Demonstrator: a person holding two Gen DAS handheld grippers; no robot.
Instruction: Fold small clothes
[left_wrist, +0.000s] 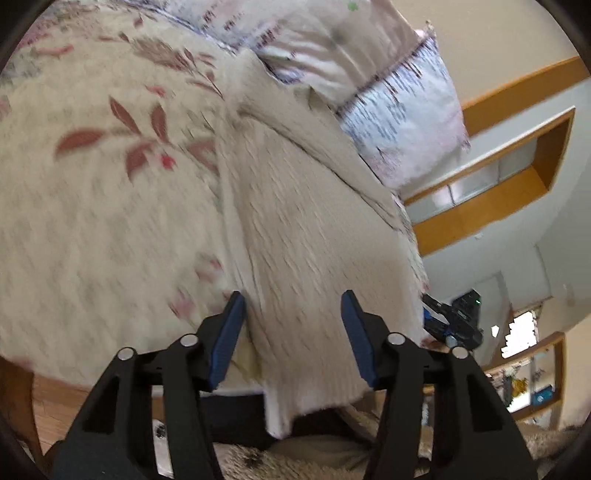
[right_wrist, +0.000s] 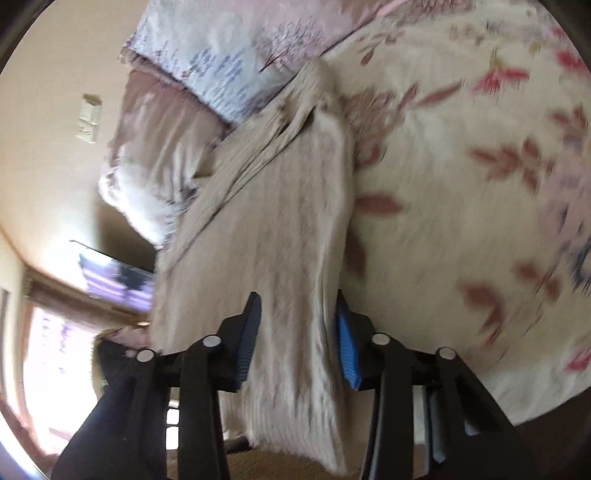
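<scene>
Beige knit garment (left_wrist: 303, 221) lies on floral bedspread (left_wrist: 92, 206), near edge overhanging. Left gripper (left_wrist: 293, 336) and right gripper (right_wrist: 297, 338) straddle hem, jaws apart — not pinching. Step: grasping hem. Next — close both, lift evenly.

bright daylight, motion-blurred (fisheye-warped edges)
</scene>
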